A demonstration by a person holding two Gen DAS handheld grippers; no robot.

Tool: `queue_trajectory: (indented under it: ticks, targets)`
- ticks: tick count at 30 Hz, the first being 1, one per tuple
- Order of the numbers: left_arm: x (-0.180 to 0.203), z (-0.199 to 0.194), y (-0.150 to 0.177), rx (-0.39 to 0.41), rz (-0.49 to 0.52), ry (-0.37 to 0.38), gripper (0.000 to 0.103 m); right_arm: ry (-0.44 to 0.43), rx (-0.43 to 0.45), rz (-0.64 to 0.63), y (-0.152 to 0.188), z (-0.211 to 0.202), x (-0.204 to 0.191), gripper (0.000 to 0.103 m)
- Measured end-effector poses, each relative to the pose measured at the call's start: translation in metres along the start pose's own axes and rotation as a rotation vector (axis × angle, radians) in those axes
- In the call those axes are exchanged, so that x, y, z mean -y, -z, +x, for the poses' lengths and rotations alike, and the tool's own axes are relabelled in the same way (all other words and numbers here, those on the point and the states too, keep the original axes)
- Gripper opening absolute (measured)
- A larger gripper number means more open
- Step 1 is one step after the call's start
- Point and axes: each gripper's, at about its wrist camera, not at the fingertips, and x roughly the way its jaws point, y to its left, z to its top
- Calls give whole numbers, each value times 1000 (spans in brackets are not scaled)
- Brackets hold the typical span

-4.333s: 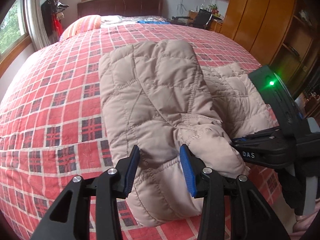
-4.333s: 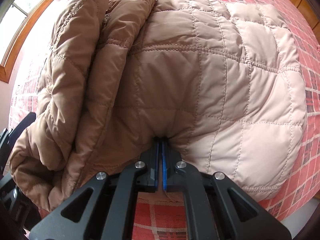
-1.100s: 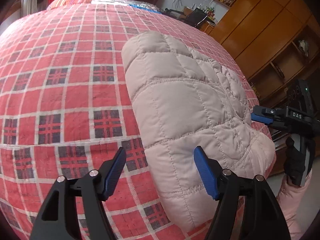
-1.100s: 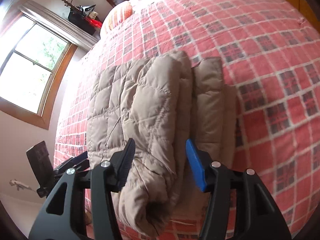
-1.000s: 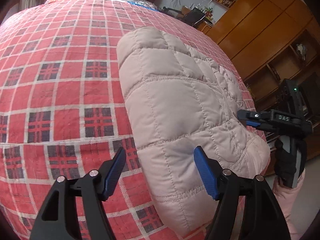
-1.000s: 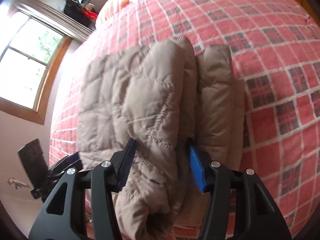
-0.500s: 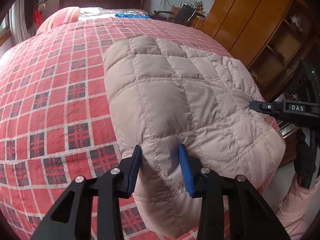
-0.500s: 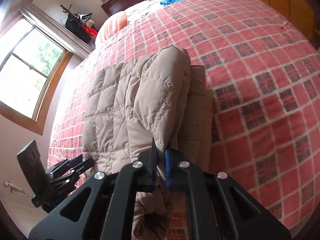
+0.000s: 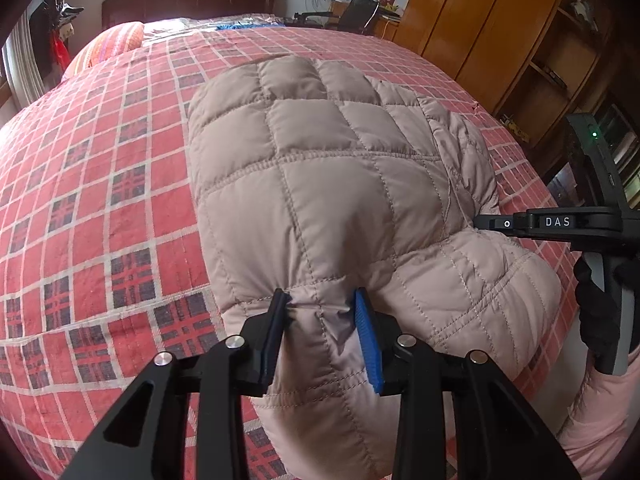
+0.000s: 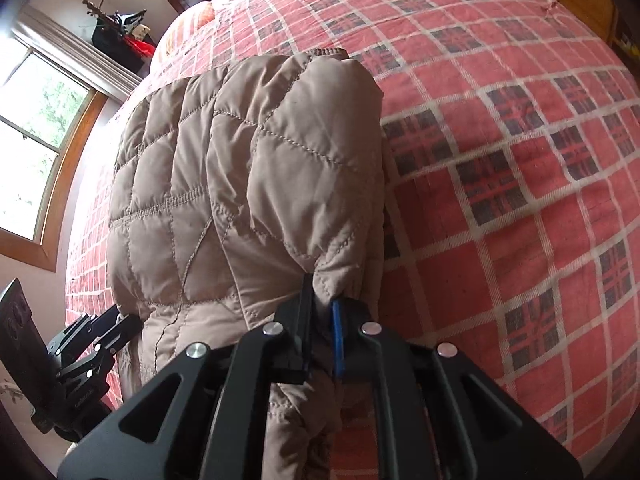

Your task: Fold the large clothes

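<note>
Beige quilted puffer jacket (image 9: pixel 336 184), folded into thick oblong bundle, diamond and square stitching on top. Lies flat on red plaid bedspread (image 9: pixel 100 208), long axis running away from jaws toward headboard. Near end bunched and puckered, pinched between left jaws; fabric bulges out past both blue pads. In right wrist view, jacket (image 10: pixel 248 184) shows stacked layers along right edge; near corner fold caught between right jaws, hem hanging below them.

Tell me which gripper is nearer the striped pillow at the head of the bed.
Left, probably. The left gripper pinches the quilted jacket on the side where the striped pillow lies; the right gripper grips its opposite edge, toward the wardrobe.
</note>
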Motion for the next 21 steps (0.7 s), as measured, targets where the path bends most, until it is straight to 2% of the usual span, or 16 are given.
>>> queue_trajectory:
  ticks: [4, 9, 11, 13, 16, 17, 18, 19, 21]
  targets:
    - [-4, -13, 1, 14, -4, 7, 43, -17, 22, -5, -1, -18, -9, 17]
    - [-20, -30, 11, -20, -55, 45, 56, -19, 58, -36, 29, -59, -10, 34]
    - [-24, -34, 19, -28, -70, 46, 63, -35, 52, -55, 42, -68, -13, 36]
    - [-26, -36, 28, -40, -83, 57, 65, -60, 36, -66, 54, -72, -16, 40]
    - [-26, -36, 37, -48, -88, 66, 72, -89, 8, -64, 68, -73, -9, 41]
    - [-25, -35, 39, -49, -88, 66, 72, -91, -4, -65, 72, -69, -9, 33]
    - [-25, -33, 39, -50, -91, 64, 70, -112, -14, -63, 75, -67, -8, 13]
    - [-26, -32, 39, -50, -95, 66, 56, -151, -32, -60, 77, -64, -9, 11]
    - [-27, -28, 34, -63, -95, 76, 44, -152, -7, -79, 77, -67, -16, 8]
